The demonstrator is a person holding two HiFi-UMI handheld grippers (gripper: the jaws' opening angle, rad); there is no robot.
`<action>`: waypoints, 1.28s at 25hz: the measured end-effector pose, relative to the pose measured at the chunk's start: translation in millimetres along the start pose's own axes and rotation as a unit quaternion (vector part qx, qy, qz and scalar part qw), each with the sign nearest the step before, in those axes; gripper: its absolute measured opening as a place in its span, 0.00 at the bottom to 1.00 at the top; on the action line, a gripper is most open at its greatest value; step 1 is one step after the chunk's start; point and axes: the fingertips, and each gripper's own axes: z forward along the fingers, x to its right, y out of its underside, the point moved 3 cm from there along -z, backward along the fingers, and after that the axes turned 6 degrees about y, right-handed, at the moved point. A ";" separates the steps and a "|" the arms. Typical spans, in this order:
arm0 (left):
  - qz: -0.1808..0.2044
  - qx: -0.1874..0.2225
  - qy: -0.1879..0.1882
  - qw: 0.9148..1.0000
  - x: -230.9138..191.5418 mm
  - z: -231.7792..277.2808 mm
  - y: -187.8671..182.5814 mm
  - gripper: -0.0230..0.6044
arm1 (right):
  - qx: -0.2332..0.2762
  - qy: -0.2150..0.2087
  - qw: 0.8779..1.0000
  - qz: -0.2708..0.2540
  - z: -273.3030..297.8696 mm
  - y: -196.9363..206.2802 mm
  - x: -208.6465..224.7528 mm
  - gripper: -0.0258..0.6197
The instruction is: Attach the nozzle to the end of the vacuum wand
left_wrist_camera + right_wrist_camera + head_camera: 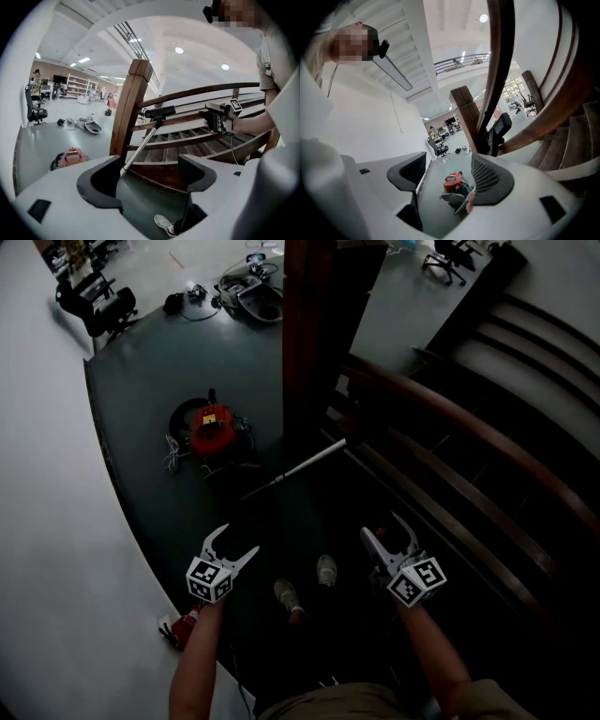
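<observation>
The silver vacuum wand (305,467) leans slantwise from the dark floor against the staircase. In the left gripper view the wand (143,145) rises to a black end piece (159,112) resting on a stair rail. Whether that piece is the nozzle I cannot tell. The red vacuum cleaner (212,428) sits on the floor behind it, with a grey part (451,197) in front of it. My left gripper (236,540) and right gripper (382,526) hang in the air above the floor. Both stand open and empty, well short of the wand.
A dark wooden post (314,334) and curved handrail (450,418) border the stairs at right. The person's shoes (326,570) stand below the grippers. A white wall (56,521) runs along the left. Office chairs (94,301) and floor clutter (253,292) lie at the back.
</observation>
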 end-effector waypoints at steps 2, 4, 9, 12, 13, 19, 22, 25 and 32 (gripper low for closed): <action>0.028 0.028 -0.017 0.999 19.0 -38.0 -30.3 0.64 | 0.015 -0.011 1.000 -0.016 -8.1 -22.5 -11.9 0.51; 0.057 0.064 -0.034 0.996 33.0 -65.9 -67.1 0.64 | 0.032 -0.026 0.999 -0.035 -7.3 -53.1 -21.7 0.51; 0.055 0.128 -0.064 0.988 100.3 -125.7 -109.8 0.64 | 0.047 -0.038 0.996 -0.066 -49.0 -117.6 -37.7 0.51; 0.052 0.150 -0.122 0.980 133.5 -157.0 -119.5 0.60 | 0.066 -0.048 0.994 -0.067 -77.7 -147.0 -38.5 0.51; 0.051 0.159 -0.151 0.974 143.8 -167.0 -121.0 0.49 | 0.070 -0.052 0.994 -0.069 -88.8 -154.3 -36.0 0.51; 0.064 0.207 -0.225 0.950 215.1 -198.1 -139.7 0.42 | 0.084 -0.094 0.987 -0.095 -154.3 -178.3 -25.0 0.51; 0.089 0.208 -0.230 0.947 278.0 -198.0 -154.9 0.42 | 0.091 -0.114 0.983 -0.107 -199.8 -200.5 -18.7 0.51; 0.107 0.215 -0.232 0.943 334.1 -201.7 -164.7 0.42 | 0.095 -0.128 0.980 -0.117 -237.7 -217.8 -15.6 0.51; 0.123 0.213 -0.238 0.940 355.7 -224.2 -136.6 0.42 | 0.103 -0.142 0.975 -0.139 -247.8 -204.6 -19.2 0.51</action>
